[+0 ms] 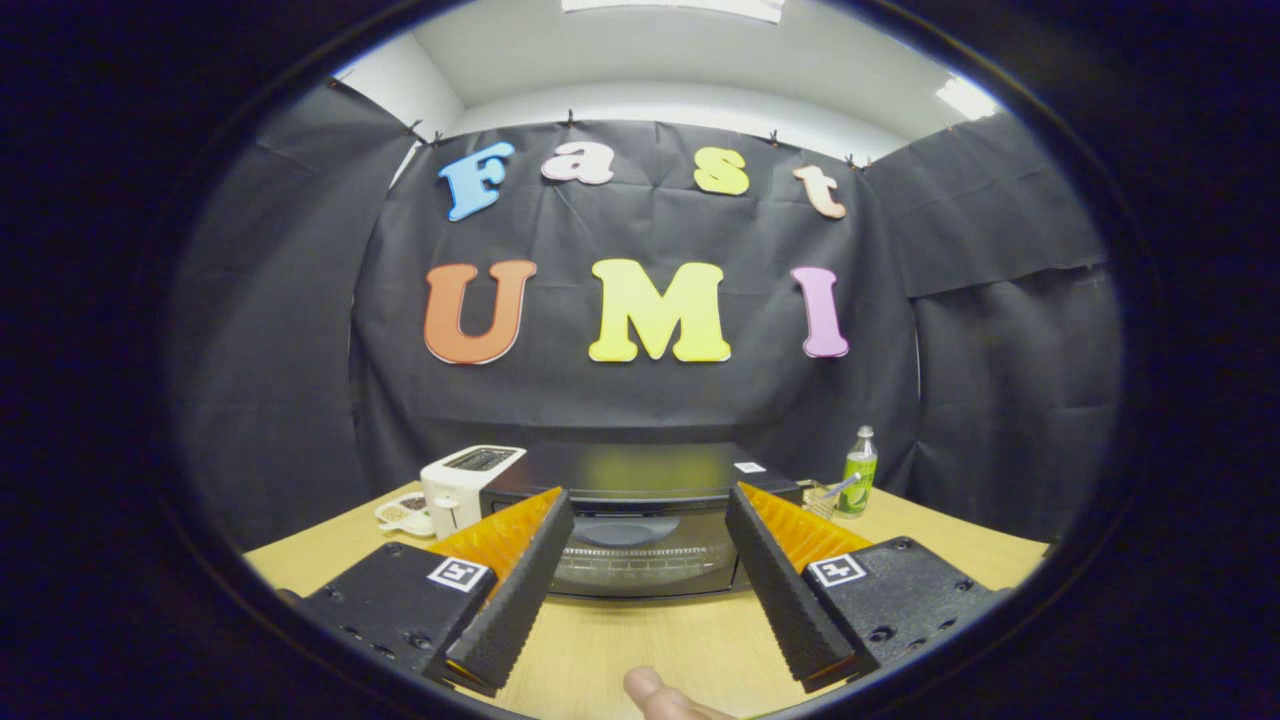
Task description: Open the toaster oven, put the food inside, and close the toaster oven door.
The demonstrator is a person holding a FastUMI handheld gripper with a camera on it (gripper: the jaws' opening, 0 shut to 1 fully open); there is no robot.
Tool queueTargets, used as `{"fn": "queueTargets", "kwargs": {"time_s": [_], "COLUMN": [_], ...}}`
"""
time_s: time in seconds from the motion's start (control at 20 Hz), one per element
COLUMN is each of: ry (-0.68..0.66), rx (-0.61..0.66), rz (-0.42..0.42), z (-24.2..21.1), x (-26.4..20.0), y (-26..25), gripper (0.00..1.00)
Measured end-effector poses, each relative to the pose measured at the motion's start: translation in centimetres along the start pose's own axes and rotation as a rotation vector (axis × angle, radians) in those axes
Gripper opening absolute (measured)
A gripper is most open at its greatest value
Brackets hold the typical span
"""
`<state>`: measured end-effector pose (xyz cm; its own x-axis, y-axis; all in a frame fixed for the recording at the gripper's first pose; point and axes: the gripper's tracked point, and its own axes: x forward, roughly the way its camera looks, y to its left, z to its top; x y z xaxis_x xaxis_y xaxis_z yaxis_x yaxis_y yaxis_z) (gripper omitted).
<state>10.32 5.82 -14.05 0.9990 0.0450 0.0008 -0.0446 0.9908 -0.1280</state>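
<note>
Black glass-fronted toaster oven (640, 530) is sitting w/ door closed, contents unclear thru glass, so fitting either pre-open or done; gripper (650, 510) is hovering spread, pinching nothing, 2 fingers framing it.

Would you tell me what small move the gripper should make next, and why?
Hard to say: the toaster oven sits just beyond the open gripper with its door looking shut, which fits both food loaded and food waiting. I would hold position and check through the glass.
</note>
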Motion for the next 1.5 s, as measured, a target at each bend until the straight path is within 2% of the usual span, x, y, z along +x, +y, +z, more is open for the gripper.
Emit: {"fn": "queueTargets", "kwargs": {"time_s": [0.2, 0.55, 1.0, 1.15, 1.3, 1.5], "ry": [0.048, 0.08, -0.03, -0.042, -0.006, 0.056], "rx": [0.042, 0.101, 0.069, 0.066, 0.086, 0.048], "rz": [0.05, 0.044, 0.012, 0.005, 0.043, 0.051], "z": [3.3, 9.5, 15.9, 15.9, 14.5, 11.9], "x": [-3.0, -7.6, -14.2, -15.1, -15.0, -13.8], "y": [0.0, -2.5, -4.5, -4.1, -2.9, -2.3], "gripper": [1.0, 1.0, 1.0, 1.0, 1.0, 1.0]}}
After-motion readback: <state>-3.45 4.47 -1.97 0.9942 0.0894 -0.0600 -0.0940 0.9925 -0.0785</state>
